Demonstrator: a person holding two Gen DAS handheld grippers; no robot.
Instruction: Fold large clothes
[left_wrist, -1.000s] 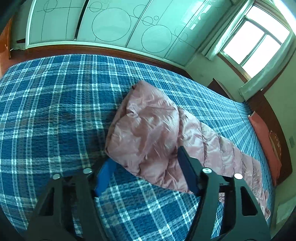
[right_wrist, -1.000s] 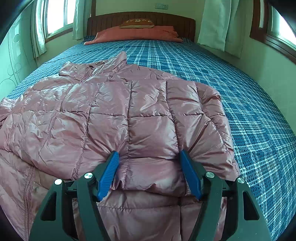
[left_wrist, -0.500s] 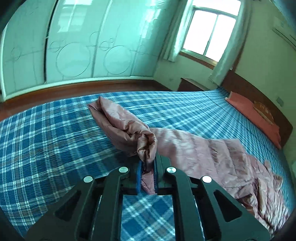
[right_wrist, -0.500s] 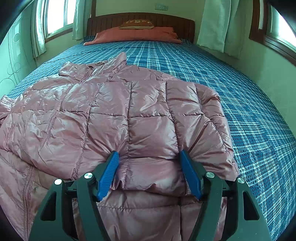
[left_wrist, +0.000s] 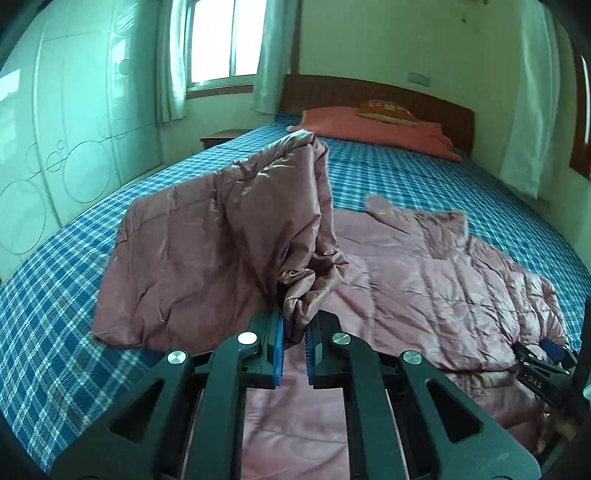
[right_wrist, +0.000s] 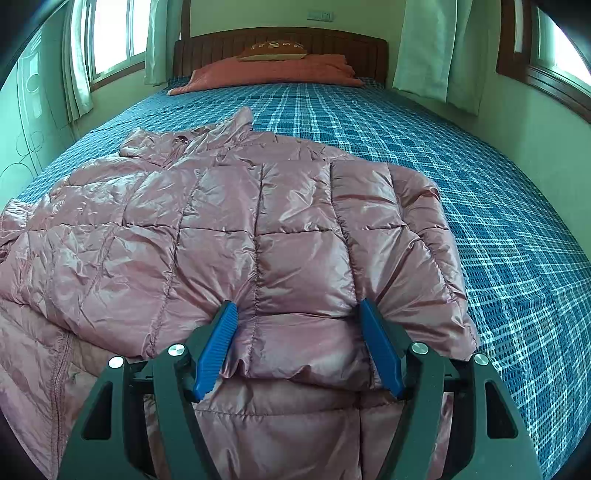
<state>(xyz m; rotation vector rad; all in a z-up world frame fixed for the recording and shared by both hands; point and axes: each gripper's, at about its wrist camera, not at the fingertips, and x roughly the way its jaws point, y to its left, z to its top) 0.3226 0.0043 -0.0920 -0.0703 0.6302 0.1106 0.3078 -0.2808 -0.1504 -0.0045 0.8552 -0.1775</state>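
The pink jacket (right_wrist: 280, 236) is spread on the bed (right_wrist: 498, 206). Its sleeve (left_wrist: 221, 236), lifted toward 11 o'clock, is pinched by the left gripper (left_wrist: 294, 341); the right gripper (right_wrist: 299, 339) fingers are pressed wide apart into the jacket's folded edge.

- The puffer jacket (right_wrist: 295, 229) is a shiny dusty pink, quilted in stitched squares; its raised sleeve (left_wrist: 221, 236) is the same pink.
- The bed cover (right_wrist: 480, 192) is blue plaid with white and pale lines crossing.
- Each tool has black arms, blue ribbed pads and silver round screws: the left tool (left_wrist: 294, 350) and the right tool (right_wrist: 297, 343) alike.
- At the head edge of the bed lies a coral-orange pillow (right_wrist: 273, 72) with a brown patterned cushion (right_wrist: 273, 50) on top.
- The headboard (right_wrist: 280, 38) is dark reddish-brown wood.
- The curtains (right_wrist: 436, 51) are pale mint green.
- The wardrobe doors (left_wrist: 66, 129) are pale green with thin circle outlines.
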